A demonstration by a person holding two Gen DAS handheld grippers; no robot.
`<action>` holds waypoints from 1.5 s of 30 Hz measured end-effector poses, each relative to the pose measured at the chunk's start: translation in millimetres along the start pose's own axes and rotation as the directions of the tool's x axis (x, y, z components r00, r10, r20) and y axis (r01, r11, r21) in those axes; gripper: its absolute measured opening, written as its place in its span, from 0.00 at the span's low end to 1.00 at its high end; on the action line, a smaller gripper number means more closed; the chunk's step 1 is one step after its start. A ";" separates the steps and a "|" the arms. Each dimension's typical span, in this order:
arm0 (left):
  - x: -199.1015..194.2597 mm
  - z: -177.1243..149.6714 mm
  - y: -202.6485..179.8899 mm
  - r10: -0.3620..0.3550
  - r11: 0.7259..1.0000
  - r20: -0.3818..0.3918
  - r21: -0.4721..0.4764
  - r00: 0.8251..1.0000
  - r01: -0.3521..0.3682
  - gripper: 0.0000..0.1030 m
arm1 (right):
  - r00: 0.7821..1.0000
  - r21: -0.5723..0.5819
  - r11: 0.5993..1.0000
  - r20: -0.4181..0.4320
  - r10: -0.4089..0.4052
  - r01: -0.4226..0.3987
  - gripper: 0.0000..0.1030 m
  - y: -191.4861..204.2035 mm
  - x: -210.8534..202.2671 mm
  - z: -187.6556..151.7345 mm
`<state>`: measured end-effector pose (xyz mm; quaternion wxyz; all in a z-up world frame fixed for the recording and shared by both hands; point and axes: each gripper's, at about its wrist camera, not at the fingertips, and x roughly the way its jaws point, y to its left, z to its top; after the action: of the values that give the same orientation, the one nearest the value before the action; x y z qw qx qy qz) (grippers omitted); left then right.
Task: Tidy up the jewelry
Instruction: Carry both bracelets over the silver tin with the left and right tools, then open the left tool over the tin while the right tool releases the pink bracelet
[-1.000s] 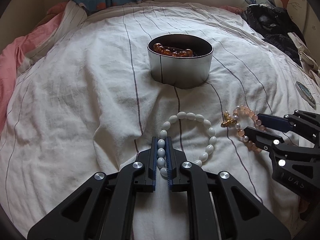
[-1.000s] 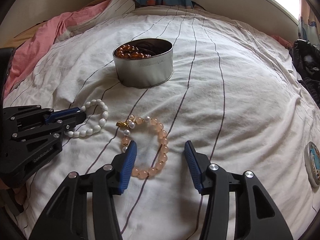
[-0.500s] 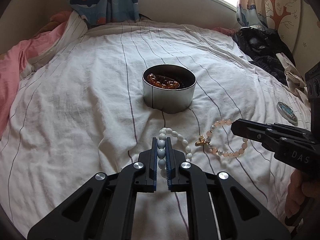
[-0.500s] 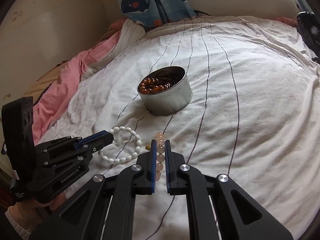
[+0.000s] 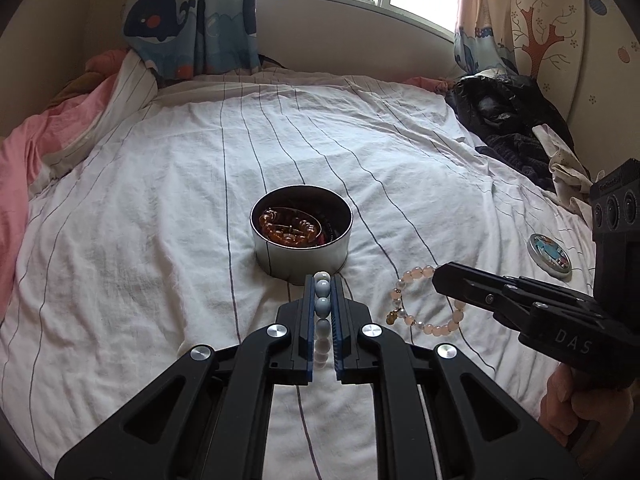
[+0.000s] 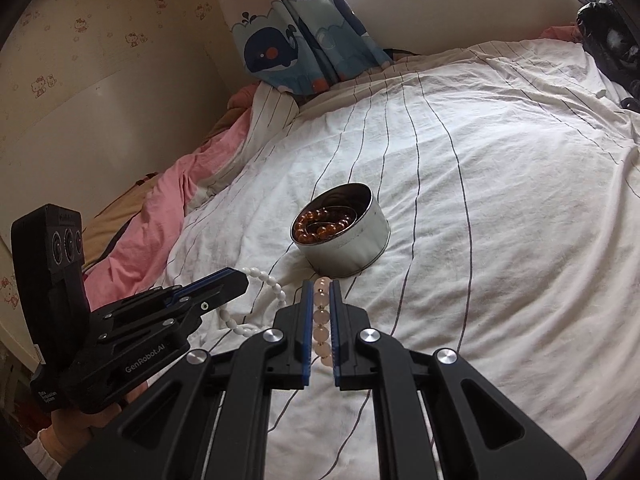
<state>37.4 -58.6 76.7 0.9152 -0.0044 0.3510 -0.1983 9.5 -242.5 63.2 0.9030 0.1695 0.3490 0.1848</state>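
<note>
White bracelet clenched in left tool, pink bracelet in right tool, both angled downward.

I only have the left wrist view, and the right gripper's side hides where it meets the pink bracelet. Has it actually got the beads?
Observer: Yes. In the right wrist view the right gripper has just been closing its jaws, and a row of beads of the pink bracelet is pinched between its pads.
Operator: And my white bracelet, where is the rest of the loop?
Observer: The white bracelet loops out sideways from the tip of the left gripper, toward the right gripper. I cannot tell whether its lower beads touch the sheet.
</note>
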 end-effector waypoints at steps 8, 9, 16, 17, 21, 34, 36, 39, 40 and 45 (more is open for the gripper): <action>4.8 18.9 -5.2 -0.017 1.000 0.021 0.008 1.000 0.017 0.07 | 1.000 0.010 1.000 0.003 0.021 -0.021 0.08 -0.2 5.5 17.4; 5.4 21.8 -5.4 -0.020 1.000 0.025 0.007 0.999 0.020 0.07 | 1.000 0.006 1.000 0.005 0.021 -0.021 0.08 0.6 5.5 19.6; 11.3 43.9 -9.3 -0.038 0.999 0.059 0.002 0.998 0.038 0.07 | 1.000 0.000 1.000 0.010 0.017 -0.017 0.08 -0.6 13.4 39.1; 13.1 47.7 -9.2 -0.042 0.999 0.065 0.001 0.997 0.042 0.07 | 1.000 -0.001 1.000 0.014 0.018 -0.018 0.08 -0.9 14.3 43.0; 23.2 64.0 -6.6 -0.075 0.997 0.104 -0.015 0.992 0.077 0.07 | 0.999 -0.001 1.000 0.028 0.021 -0.021 0.08 -3.0 20.7 59.4; 97.0 64.0 45.3 0.008 0.991 -0.041 -0.136 0.999 -0.014 0.08 | 0.997 0.032 0.996 0.006 0.081 -0.081 0.08 -10.1 62.9 92.3; 91.0 62.5 48.4 0.031 0.990 -0.034 -0.134 0.999 -0.035 0.08 | 0.995 0.041 0.994 0.001 0.102 -0.102 0.08 -6.1 68.8 93.4; 78.4 59.7 53.1 0.067 0.988 -0.026 -0.136 0.997 -0.070 0.10 | 0.992 0.053 0.991 -0.016 0.125 -0.124 0.08 -2.3 79.0 93.5; 73.5 57.7 55.1 0.080 0.987 -0.026 -0.136 0.996 -0.082 0.11 | 0.997 0.040 0.997 -0.041 0.071 -0.069 0.09 -1.8 85.8 92.2; 49.8 39.7 57.6 0.122 0.984 -0.058 -0.125 0.991 -0.128 0.22 | 0.988 0.006 0.991 -0.075 -0.133 0.133 0.18 -13.3 89.3 76.6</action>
<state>117.4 -29.0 66.3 0.9144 -0.0364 0.3856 -0.1175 126.8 -227.3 60.2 0.8987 0.1439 0.3939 0.1283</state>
